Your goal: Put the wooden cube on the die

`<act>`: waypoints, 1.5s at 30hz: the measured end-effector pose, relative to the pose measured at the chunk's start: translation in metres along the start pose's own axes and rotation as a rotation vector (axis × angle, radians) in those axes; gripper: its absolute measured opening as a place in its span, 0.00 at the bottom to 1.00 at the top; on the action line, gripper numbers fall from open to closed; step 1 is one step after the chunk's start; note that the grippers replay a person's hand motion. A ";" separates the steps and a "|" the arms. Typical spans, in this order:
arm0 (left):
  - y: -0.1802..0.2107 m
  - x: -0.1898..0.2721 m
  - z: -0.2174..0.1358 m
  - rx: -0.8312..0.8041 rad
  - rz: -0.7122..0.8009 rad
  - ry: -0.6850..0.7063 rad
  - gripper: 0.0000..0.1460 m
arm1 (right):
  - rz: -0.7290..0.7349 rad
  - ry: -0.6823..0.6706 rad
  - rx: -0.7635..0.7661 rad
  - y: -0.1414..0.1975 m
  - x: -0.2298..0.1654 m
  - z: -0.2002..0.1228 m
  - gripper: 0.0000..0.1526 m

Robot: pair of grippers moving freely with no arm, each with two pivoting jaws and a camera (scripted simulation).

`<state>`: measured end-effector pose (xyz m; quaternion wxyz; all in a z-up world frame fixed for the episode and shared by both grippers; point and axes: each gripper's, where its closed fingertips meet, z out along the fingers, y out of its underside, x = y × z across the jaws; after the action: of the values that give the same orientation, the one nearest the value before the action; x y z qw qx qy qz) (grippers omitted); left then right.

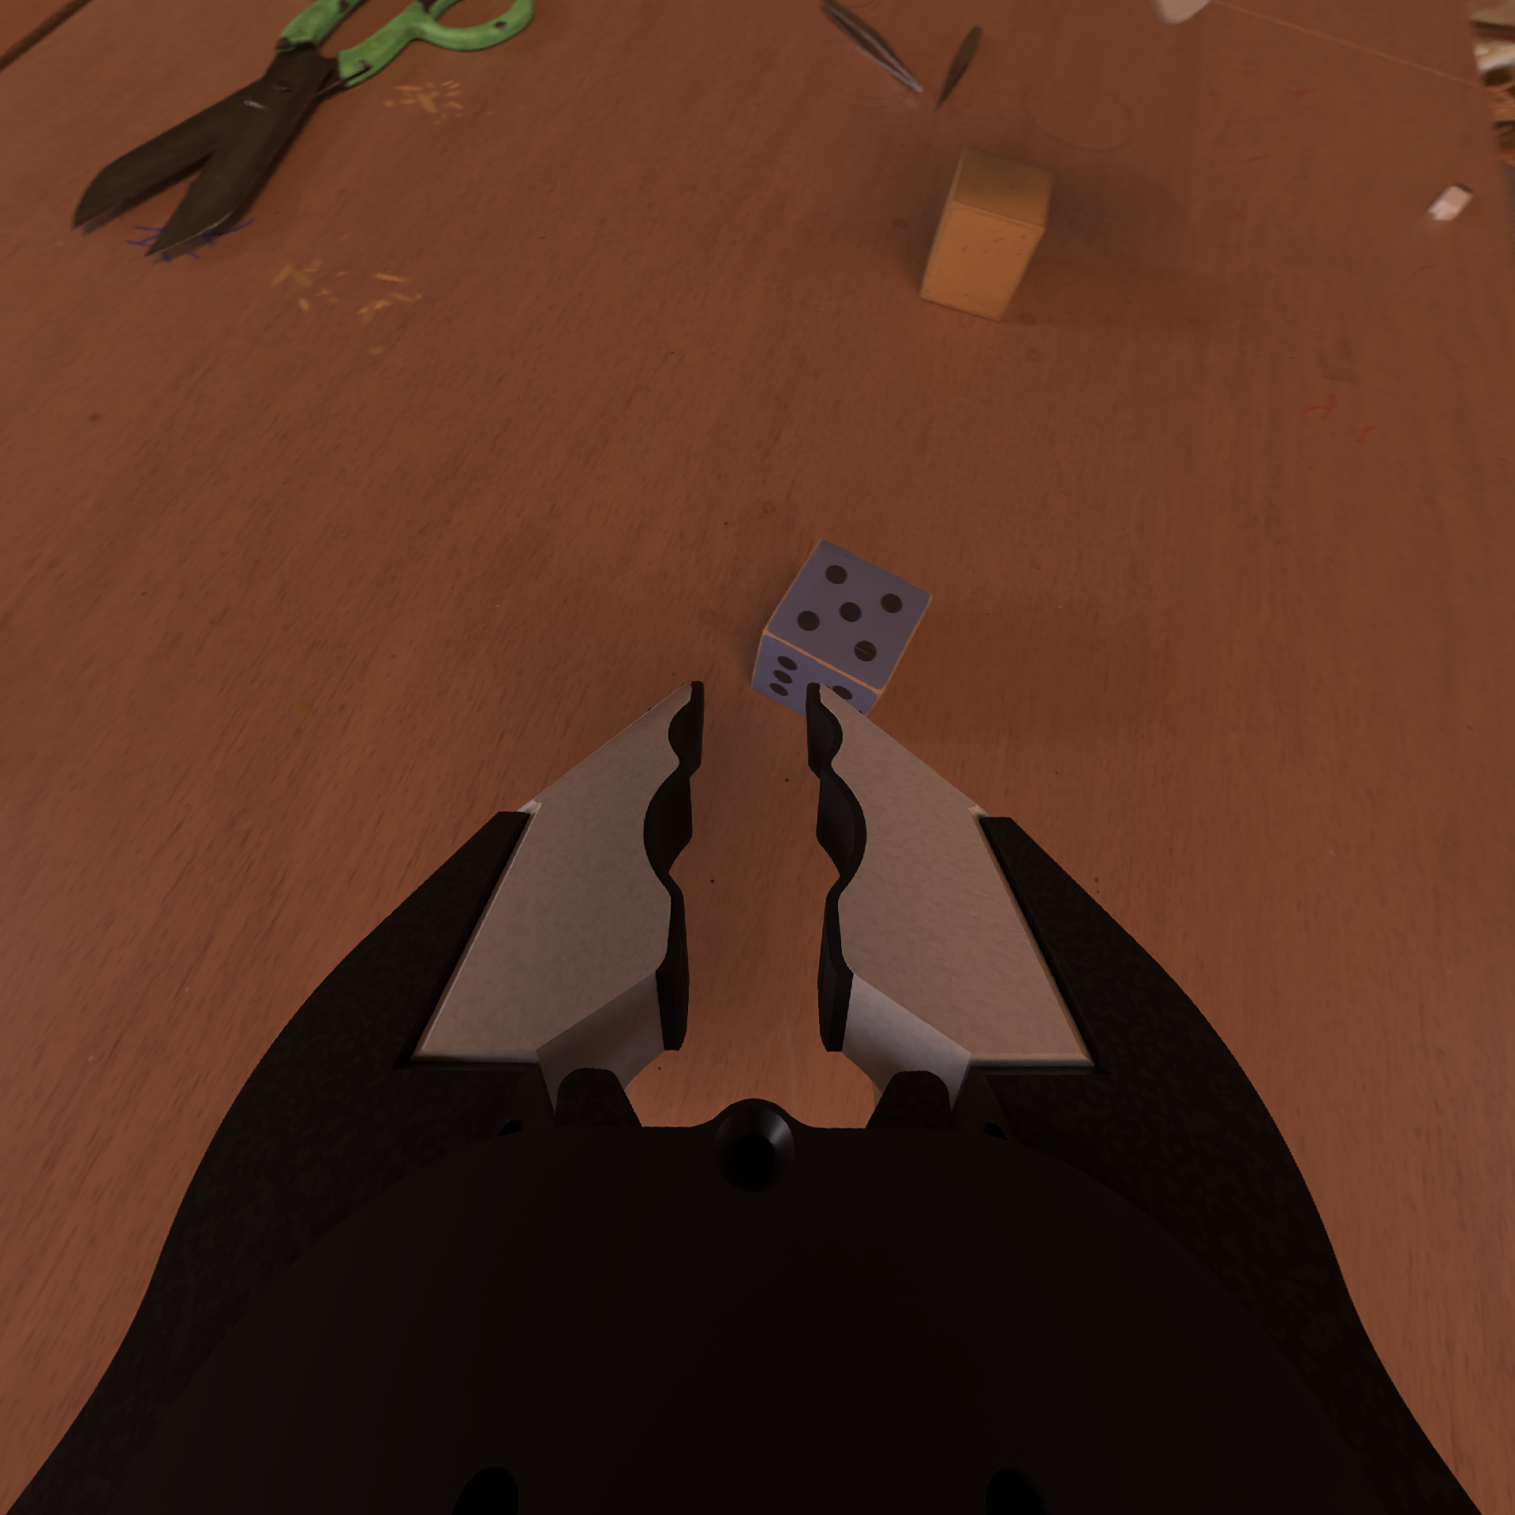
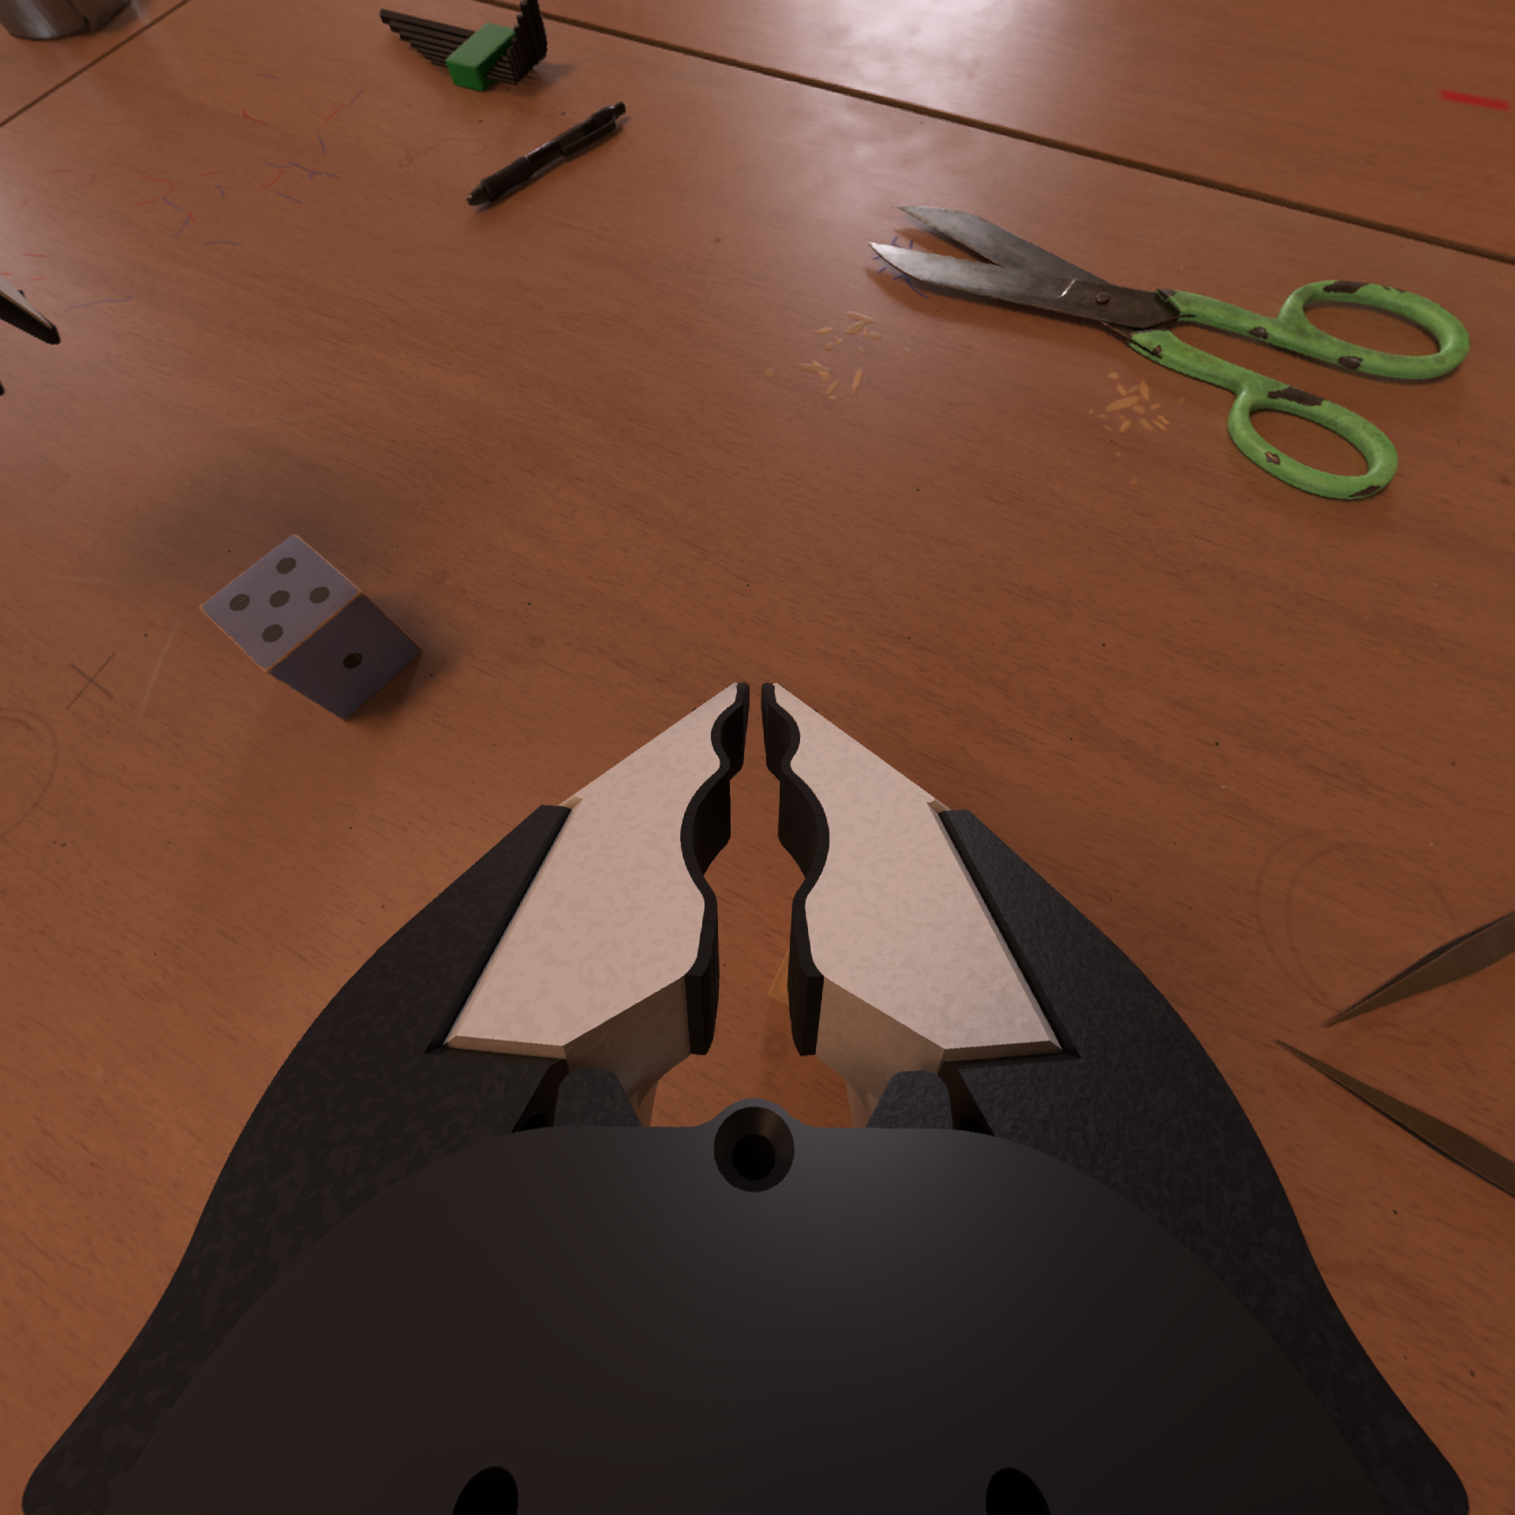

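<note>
The wooden cube [image 1: 988, 234] is a tan block standing on the brown table, far ahead and to the right in the left wrist view. The die [image 1: 840, 631] is pale violet with black pips and sits on the table just beyond my left gripper's right fingertip. My left gripper [image 1: 754, 693] is open and empty, above the table. In the right wrist view the die [image 2: 307, 627] lies to the left of my right gripper [image 2: 755, 689], well apart from it. That gripper's jaws are nearly together with nothing between the tips. The cube is not clearly seen in this view.
Green-handled scissors [image 1: 246, 123] lie far left in the left wrist view, and far right in the right wrist view [image 2: 1148, 328]. A black pen [image 2: 545, 156] and a green block on black rods [image 2: 479, 53] lie at the back. Metal tweezers [image 2: 1435, 1049] lie at the right.
</note>
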<state>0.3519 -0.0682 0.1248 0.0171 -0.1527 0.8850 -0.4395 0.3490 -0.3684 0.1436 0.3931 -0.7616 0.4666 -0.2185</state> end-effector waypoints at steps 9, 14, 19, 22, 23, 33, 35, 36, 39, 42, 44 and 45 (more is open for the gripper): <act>0.024 0.015 0.014 -0.048 0.316 0.094 0.47 | 0.111 0.180 -0.099 0.035 0.027 -0.032 0.15; 0.047 0.007 0.042 -0.190 0.407 0.027 0.45 | 0.291 0.225 -0.172 0.059 0.038 -0.042 0.18; 0.054 -0.012 0.054 -0.317 0.492 -0.079 0.46 | 0.389 0.267 -0.255 0.076 0.043 -0.036 0.33; 0.053 -0.012 0.061 -0.374 0.523 -0.084 0.47 | 0.427 0.272 -0.326 0.085 0.044 -0.027 0.43; 0.053 -0.012 0.064 -0.387 0.536 -0.079 0.47 | 0.421 0.284 -0.353 0.089 0.045 -0.024 0.45; 0.071 -0.015 0.075 -0.482 0.531 -0.035 0.47 | 0.399 0.203 -0.589 0.126 0.038 0.013 0.48; 0.073 -0.016 0.076 -0.479 0.517 -0.029 0.45 | 0.415 0.187 -0.605 0.131 0.037 0.016 0.45; 0.072 -0.017 0.076 -0.475 0.512 -0.031 0.44 | 0.423 0.182 -0.609 0.131 0.037 0.016 0.43; 0.072 -0.017 0.076 -0.464 0.499 -0.023 0.44 | 0.423 0.173 -0.585 0.127 0.036 0.014 0.39; 0.072 -0.017 0.072 -0.470 0.490 -0.016 0.44 | 0.404 0.161 -0.530 0.114 0.032 0.009 0.39; 0.069 -0.019 0.065 -0.456 0.476 -0.018 0.44 | 0.345 0.099 -0.449 0.093 0.020 0.007 0.39; 0.066 -0.020 0.059 -0.441 0.469 -0.022 0.44 | 0.289 0.051 -0.396 0.079 0.010 0.007 0.39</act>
<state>0.3639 -0.0709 0.0352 0.0940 0.0507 0.9698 -0.2194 0.3165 -0.3947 0.0756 0.2517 -0.7434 0.6140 -0.0834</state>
